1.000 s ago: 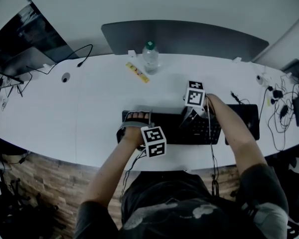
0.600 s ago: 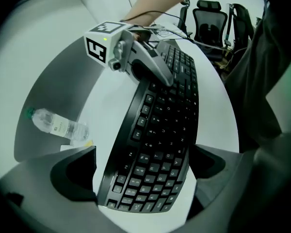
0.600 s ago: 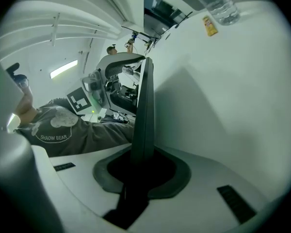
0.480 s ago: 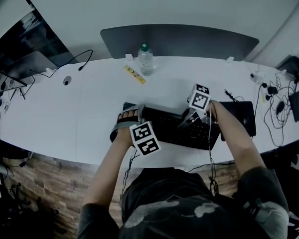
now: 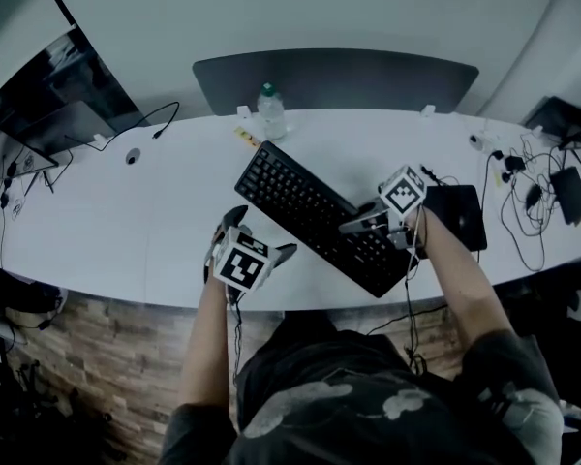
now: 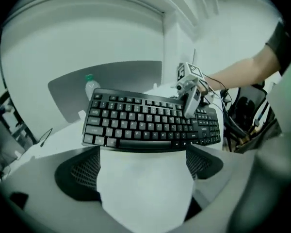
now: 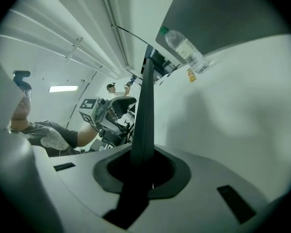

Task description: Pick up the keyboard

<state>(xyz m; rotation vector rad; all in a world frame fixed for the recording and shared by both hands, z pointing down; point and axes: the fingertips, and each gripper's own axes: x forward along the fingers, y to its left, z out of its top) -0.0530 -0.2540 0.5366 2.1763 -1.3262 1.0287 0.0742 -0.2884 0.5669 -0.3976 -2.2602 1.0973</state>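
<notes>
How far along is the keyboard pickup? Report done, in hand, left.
Done: the black rectangular plastic keyboard is gripped and looks raised off the white desk, tilted. In hand: the right gripper has its fingers shut on the keyboard's right end; the left gripper is open, apart from it, holding nothing. Left: probably only levelling and steadying it, perhaps with the left gripper.

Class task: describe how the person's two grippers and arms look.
The left gripper and right gripper have pale grey bodies, dark pads. Each bears a white cube with black square markers. A thin cable follows the right arm. Dark short-sleeved shirt.
</notes>
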